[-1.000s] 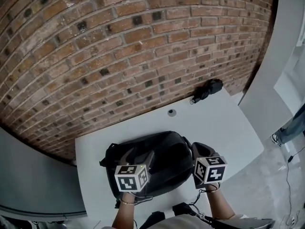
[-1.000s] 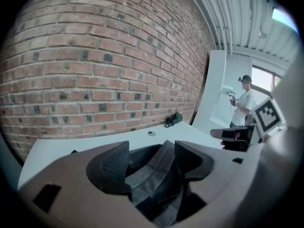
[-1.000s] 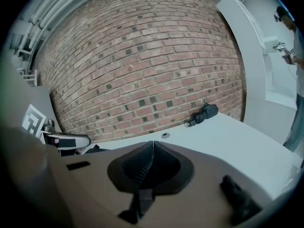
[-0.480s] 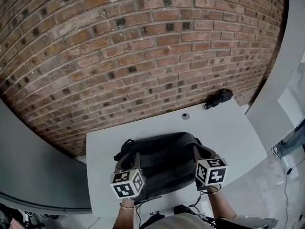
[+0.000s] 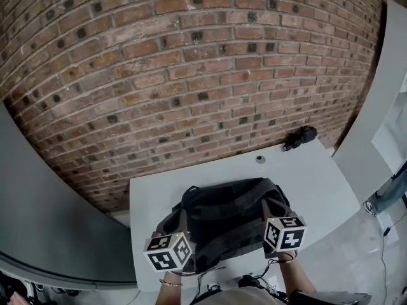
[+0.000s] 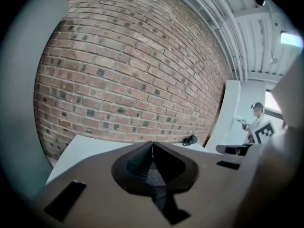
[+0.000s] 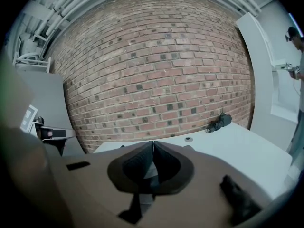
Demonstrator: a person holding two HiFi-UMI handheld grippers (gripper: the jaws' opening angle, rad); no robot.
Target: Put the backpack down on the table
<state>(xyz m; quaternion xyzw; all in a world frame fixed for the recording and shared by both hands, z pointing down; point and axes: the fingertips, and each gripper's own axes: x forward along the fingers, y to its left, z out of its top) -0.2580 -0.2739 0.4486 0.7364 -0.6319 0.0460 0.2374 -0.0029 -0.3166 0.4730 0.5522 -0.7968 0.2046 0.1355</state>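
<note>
Beside right hand-held gripper (image 5: pixel 269 206) (closed): backpack (image 5: pixel 226 213).

A red brick wall (image 5: pixel 191 75) rises behind the white table (image 5: pixel 318 176). Pale floor (image 5: pixel 365 250), perhaps concrete, lies to its right.

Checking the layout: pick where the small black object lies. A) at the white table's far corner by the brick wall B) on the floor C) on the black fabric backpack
A: the small black object lies at the far corner of the white table beside the red brick wall, well apart from the black fabric backpack.
</note>
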